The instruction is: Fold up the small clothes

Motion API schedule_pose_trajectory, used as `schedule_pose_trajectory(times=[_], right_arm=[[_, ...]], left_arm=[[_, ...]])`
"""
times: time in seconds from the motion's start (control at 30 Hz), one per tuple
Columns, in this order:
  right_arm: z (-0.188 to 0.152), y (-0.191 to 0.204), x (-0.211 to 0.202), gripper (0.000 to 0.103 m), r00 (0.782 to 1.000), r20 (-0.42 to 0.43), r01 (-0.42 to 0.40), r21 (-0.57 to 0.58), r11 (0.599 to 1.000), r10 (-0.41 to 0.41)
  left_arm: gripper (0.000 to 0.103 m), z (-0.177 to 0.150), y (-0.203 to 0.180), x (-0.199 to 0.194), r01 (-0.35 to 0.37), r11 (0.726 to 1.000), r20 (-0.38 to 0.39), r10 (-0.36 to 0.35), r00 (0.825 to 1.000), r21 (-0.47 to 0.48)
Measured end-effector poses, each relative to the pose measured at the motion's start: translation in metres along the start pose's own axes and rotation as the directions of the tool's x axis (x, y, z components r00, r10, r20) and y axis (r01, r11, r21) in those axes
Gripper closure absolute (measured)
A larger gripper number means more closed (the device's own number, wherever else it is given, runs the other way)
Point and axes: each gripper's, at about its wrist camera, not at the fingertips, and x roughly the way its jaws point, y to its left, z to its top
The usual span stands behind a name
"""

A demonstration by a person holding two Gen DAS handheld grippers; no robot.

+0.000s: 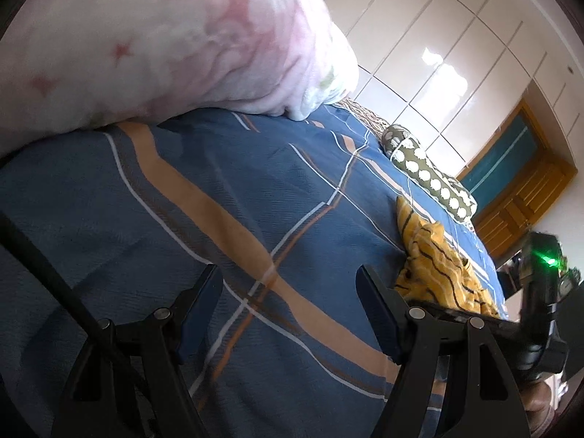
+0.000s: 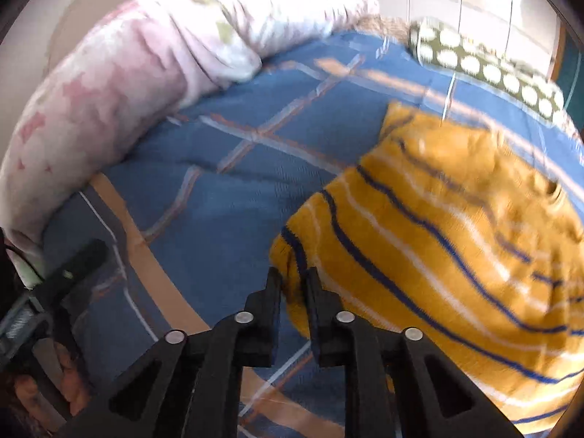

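The right tongs (image 2: 294,281) are nearly pressed together, pinching a rounded edge of the shirt (image 2: 438,226), probably a cuff or a folded corner; motion blur keeps me from telling which. The grip sits at the very margin of the cloth, which suits dragging or lifting that edge across for a fold. The left tongs (image 1: 288,292) are spread wide and hold nothing, hanging low over bare bedsheet (image 1: 219,189), apart from the garment; I judge they wait there to take a second corner.

The shirt lies on the bed, on the right-hand side of the sheet, near the bolster (image 2: 489,69). In the left view it (image 1: 434,266) shows as a rumpled heap just beyond the right finger, so it is not yet flat or squared. It is a mustard knit with thin navy and white stripes, soft and thick enough to hold bulges; it should bend easily but may sag or bunch when lifted by one edge.

The sheet is a blue weave crossed by tan bands and fine white lines, lying fairly smooth. A plush pink quilt (image 1: 164,43) with star shapes is rolled along the far side. The bolster is olive with white dots, long and firm-looking.
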Motion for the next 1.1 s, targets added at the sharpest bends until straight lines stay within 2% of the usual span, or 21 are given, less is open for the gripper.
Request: schedule_pose_trajectory(times=[0.1,0.17,0.2,0.3,0.37,0.47,0.5,0.6,0.67,0.73,0.8,0.87,0.93,0.97,1.03,1.1], right_arm=[[-0.005,0.003,-0.007,0.073,0.998,0.004,-0.059,-0.007,0.998,0.059],[0.003,-0.001,-0.018,0.073,0.995,0.026,-0.099,-0.014,0.995,0.099],[0.007,-0.005,-0.028,0.073,0.994,0.052,-0.094,-0.014,0.995,0.095],[0.023,-0.022,-0.048,0.073,0.991,0.130,0.033,0.020,0.999,-0.035],[0.035,-0.039,-0.043,0.073,0.981,0.133,0.132,0.068,0.989,-0.141],[0.049,-0.061,-0.020,0.076,0.975,0.085,0.194,0.140,0.971,-0.207],[0.053,-0.064,-0.012,0.080,0.972,0.075,0.208,0.148,0.967,-0.221],[0.070,-0.067,0.013,0.080,0.961,0.068,0.255,0.154,0.955,-0.267],[0.081,-0.067,0.031,0.080,0.958,0.053,0.270,0.167,0.948,-0.282],[0.089,-0.067,0.048,0.075,0.963,0.017,0.263,0.148,0.953,-0.269],[0.096,-0.065,0.046,0.075,0.959,0.018,0.278,0.120,0.953,-0.282],[0.101,-0.064,0.032,0.075,0.963,0.071,0.250,0.111,0.962,-0.259],[0.101,-0.066,0.015,0.075,0.951,0.146,0.254,0.143,0.957,-0.274],[0.101,-0.070,0.014,0.075,0.948,0.152,0.256,0.166,0.952,-0.281],[0.101,-0.078,0.022,0.075,0.949,0.114,0.266,0.203,0.942,-0.292],[0.097,-0.086,0.046,0.068,0.961,0.009,0.269,0.203,0.941,-0.277]], left_arm=[[0.028,-0.001,-0.001,-0.002,-0.007,1.000,0.010,0.007,1.000,0.008],[0.028,-0.001,-0.001,-0.002,-0.003,1.000,0.006,0.003,1.000,0.003],[0.028,-0.001,-0.002,-0.001,0.001,1.000,0.004,-0.001,1.000,0.004],[0.028,-0.002,-0.011,0.001,0.012,0.999,0.001,-0.012,1.000,0.032],[0.028,-0.005,-0.021,0.002,0.013,0.998,0.000,-0.013,1.000,0.067],[0.028,-0.011,-0.035,0.004,-0.001,0.991,0.003,0.001,1.000,0.134],[0.027,-0.014,-0.039,0.004,-0.010,0.987,0.005,0.009,1.000,0.157],[0.027,-0.018,-0.048,0.008,-0.030,0.979,0.003,0.030,1.000,0.200],[0.027,-0.019,-0.050,0.011,-0.032,0.978,-0.003,0.033,0.999,0.206],[0.027,-0.020,-0.052,0.013,-0.033,0.978,-0.005,0.035,0.999,0.207],[0.027,-0.022,-0.055,0.014,-0.033,0.976,-0.005,0.035,0.999,0.216],[0.027,-0.023,-0.058,0.014,-0.033,0.973,-0.002,0.034,0.999,0.229],[0.026,-0.024,-0.062,0.017,-0.026,0.971,-0.008,0.029,1.000,0.238],[0.025,-0.025,-0.064,0.018,-0.024,0.970,-0.012,0.028,1.000,0.242],[0.024,-0.026,-0.068,0.022,-0.025,0.967,-0.017,0.030,0.999,0.252],[0.024,-0.028,-0.072,0.025,-0.028,0.964,-0.020,0.034,0.999,0.263]])
